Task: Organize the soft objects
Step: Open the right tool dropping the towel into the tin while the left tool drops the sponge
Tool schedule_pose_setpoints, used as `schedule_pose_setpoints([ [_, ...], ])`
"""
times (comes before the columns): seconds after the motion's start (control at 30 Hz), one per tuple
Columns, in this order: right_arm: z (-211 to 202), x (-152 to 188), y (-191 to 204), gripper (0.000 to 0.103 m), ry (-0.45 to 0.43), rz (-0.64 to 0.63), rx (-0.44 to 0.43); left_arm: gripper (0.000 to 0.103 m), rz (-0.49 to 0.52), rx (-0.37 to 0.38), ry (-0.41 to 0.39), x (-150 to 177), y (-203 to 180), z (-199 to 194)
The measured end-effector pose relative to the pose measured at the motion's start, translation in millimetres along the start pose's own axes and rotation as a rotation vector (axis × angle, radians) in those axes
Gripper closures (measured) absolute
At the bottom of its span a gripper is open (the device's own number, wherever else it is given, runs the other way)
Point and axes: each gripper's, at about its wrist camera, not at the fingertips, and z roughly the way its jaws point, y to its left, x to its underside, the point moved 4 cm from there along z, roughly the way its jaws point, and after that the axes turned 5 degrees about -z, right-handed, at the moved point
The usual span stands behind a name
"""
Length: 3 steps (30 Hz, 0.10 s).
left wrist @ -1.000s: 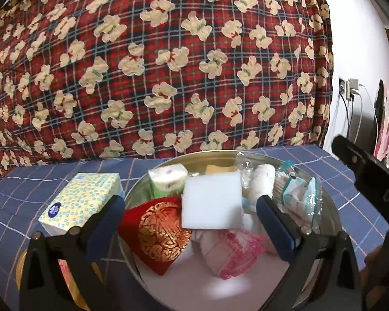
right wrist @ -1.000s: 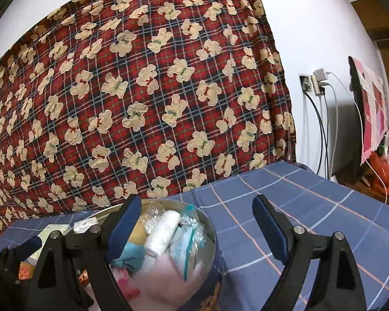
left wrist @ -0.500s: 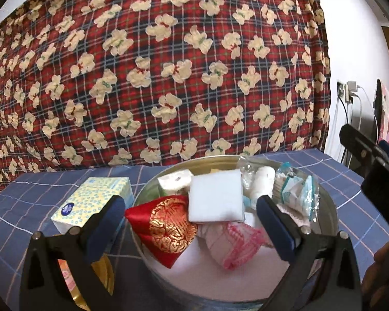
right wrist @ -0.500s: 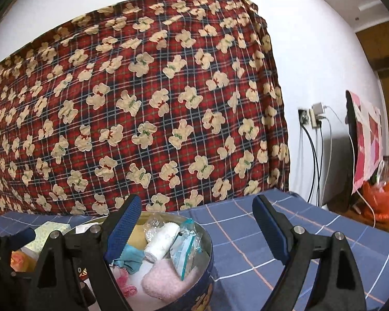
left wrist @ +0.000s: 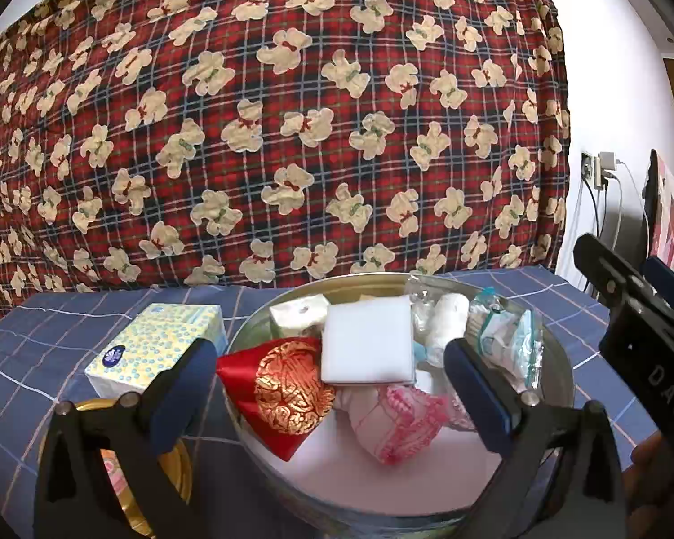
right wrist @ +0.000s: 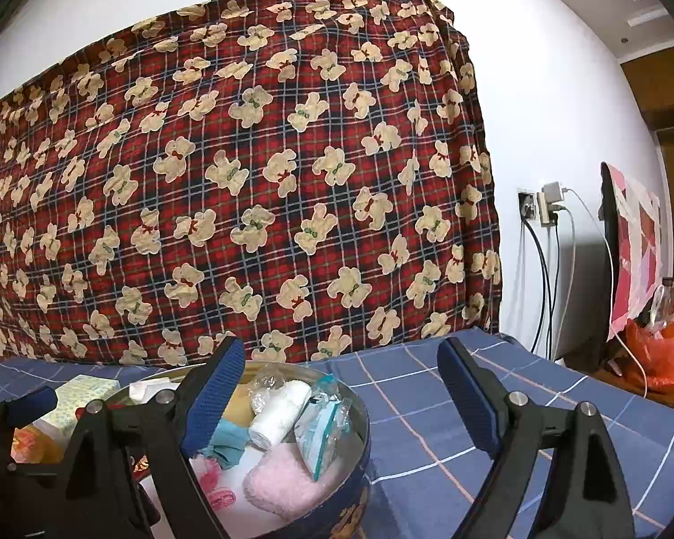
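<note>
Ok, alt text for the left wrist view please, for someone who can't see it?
Open left hand-held gripper hovers over a round tin holding a white sponge, red pouch and pink cloth. A tissue box sits left of it.

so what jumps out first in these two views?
The red plaid teddy-bear cloth hung on the wall behind fills both views. Below it, on the blue checked table, a round tin is packed with soft things: a white sponge lying partly on a red-and-gold pouch. A tissue box sits left of the tin.
</note>
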Motion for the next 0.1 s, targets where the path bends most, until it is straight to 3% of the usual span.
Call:
schedule_pose_setpoints([
  [0.1,0.7,0.7,-0.3,0.014,0.003,0.0,0.015,0.0,0.006,0.001,-0.002,0.4,-1.9,-0.6],
])
